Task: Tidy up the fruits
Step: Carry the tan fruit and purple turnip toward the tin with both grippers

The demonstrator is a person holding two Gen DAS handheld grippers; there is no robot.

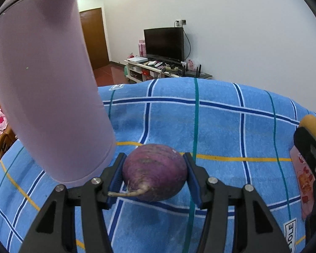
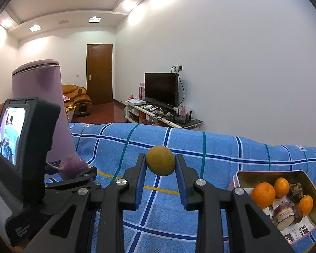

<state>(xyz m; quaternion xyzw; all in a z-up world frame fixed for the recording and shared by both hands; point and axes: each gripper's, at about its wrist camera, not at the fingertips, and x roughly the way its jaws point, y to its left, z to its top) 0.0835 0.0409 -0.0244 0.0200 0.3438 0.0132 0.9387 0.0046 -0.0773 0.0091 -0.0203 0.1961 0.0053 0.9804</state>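
My left gripper (image 1: 154, 174) is shut on a round purple radish (image 1: 154, 171) with a thin root tail, held just above the blue checked cloth (image 1: 221, 126). The radish also shows in the right wrist view (image 2: 72, 166). My right gripper (image 2: 160, 164) is shut on a small yellow-green round fruit (image 2: 160, 160), lifted above the cloth; that fruit shows at the right edge of the left wrist view (image 1: 309, 125). A pink tin box (image 2: 242, 176) at the right holds oranges (image 2: 263, 194) and dark root pieces (image 2: 284, 213).
A tall lilac bin (image 1: 44, 97) stands on the cloth just left of the left gripper, also in the right wrist view (image 2: 42, 88). Beyond the table are a TV (image 2: 161, 88) on a low stand, a wooden door and an orange sofa (image 2: 78, 99).
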